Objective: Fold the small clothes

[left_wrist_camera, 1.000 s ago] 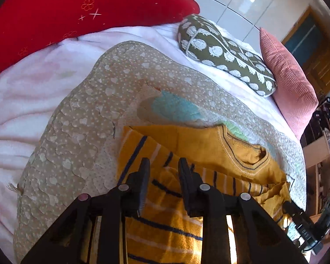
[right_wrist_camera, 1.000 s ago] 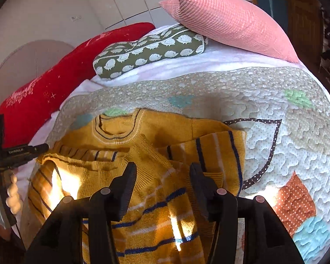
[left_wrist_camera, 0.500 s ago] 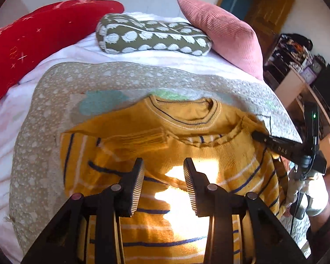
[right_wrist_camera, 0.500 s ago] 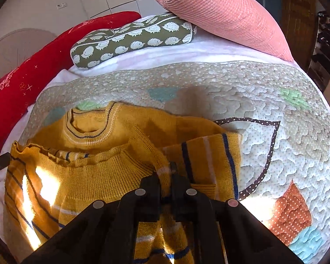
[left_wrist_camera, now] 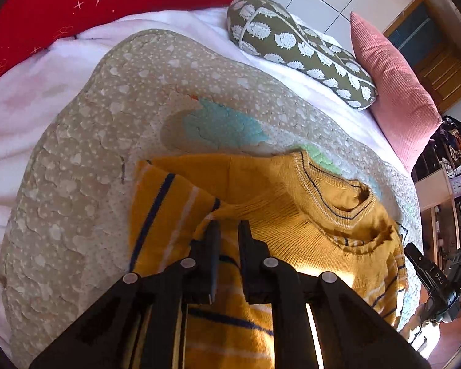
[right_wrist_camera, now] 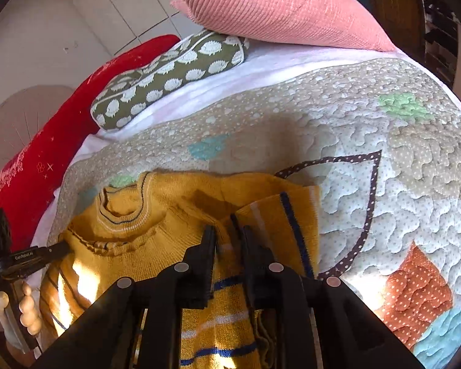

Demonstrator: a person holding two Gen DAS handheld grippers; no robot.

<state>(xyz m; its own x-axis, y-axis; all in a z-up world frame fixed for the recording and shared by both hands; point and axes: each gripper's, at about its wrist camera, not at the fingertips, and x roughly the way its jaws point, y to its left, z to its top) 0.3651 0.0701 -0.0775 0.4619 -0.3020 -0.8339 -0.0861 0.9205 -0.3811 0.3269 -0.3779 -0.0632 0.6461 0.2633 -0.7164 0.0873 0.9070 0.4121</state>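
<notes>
The left tool (left_wrist_camera: 229, 230) sat low in the centre of its own frame, its fingers drawn close with a fold of the yellow striped sweater (left_wrist_camera: 292, 215) pinched between them. The right tool (right_wrist_camera: 229, 235) likewise occupied the lower middle of its frame, fingers nearly together and clamped on a ridge of the same knit. Each tool gripped one side of the hem, which had been carried up over the body toward the collar.

The sweater lay on the quilted bedspread (right_wrist_camera: 399, 153), in the lower centre of both views, with its neckline (right_wrist_camera: 120, 212) pointing to the pillows at the top of the frame. Both sleeves appeared already turned in: a striped panel lay folded over at the left edge in the left view and at the right edge in the right view. So the side folds looked done, and the bottom-to-top fold seemed under way but not finished, since the lifted edge bunched just short of the collar and was not laid flat. What remained, by my judgement, was to set that edge down, let go, and smooth the bundle. A hedgehog-print bolster (left_wrist_camera: 298, 49), a pink cushion (right_wrist_camera: 276, 9) and a red pillow (left_wrist_camera: 76, 6) lined the upper part of the frames, well apart from the garment.
</notes>
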